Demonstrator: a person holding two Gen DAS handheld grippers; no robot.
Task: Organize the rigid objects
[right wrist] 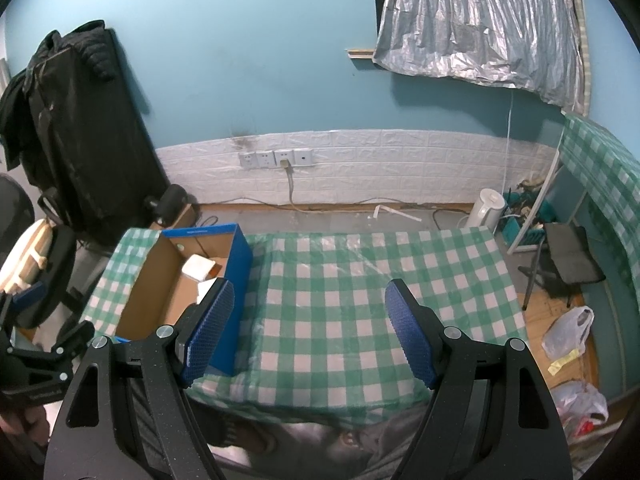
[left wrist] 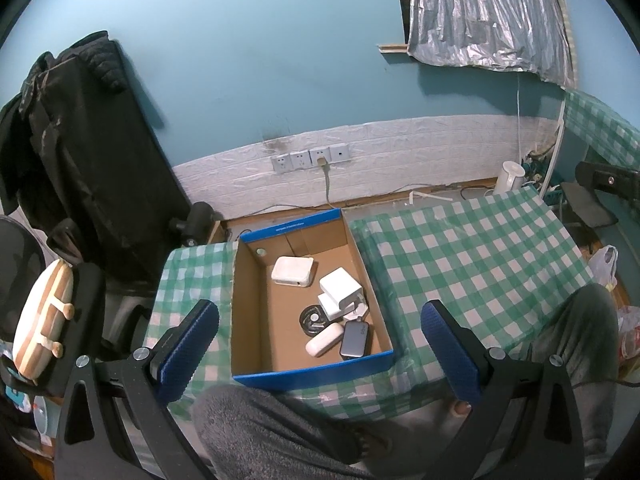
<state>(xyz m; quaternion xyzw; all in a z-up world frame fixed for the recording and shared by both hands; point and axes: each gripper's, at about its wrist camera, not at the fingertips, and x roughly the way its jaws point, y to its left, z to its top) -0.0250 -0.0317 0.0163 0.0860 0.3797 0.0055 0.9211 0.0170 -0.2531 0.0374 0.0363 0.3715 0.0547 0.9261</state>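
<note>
So the room's pretty cluttered: a black jacket [left wrist: 76, 148] hangs in the upper left of the left wrist view, wall sockets [left wrist: 311, 158] sit dead centre on the white brick strip, a white kettle [right wrist: 486, 210] stands at the far right edge of the checked tablecloth [right wrist: 360, 300], and plastic bags [right wrist: 568, 332] lie on the floor lower right.

The cardboard box [left wrist: 256, 320] with blue sides sits centre frame in the left view. Inside are white adapters [left wrist: 340, 292], a white case [left wrist: 324, 340], a grey power bank [left wrist: 354, 340] and a black disc [left wrist: 314, 318], all bunched toward its right wall.

Left gripper [left wrist: 320, 354] is spread wide with nothing held, box framed between its fingers. Right gripper [right wrist: 310, 332] also stands wide and empty over bare cloth, box off to its left.
</note>
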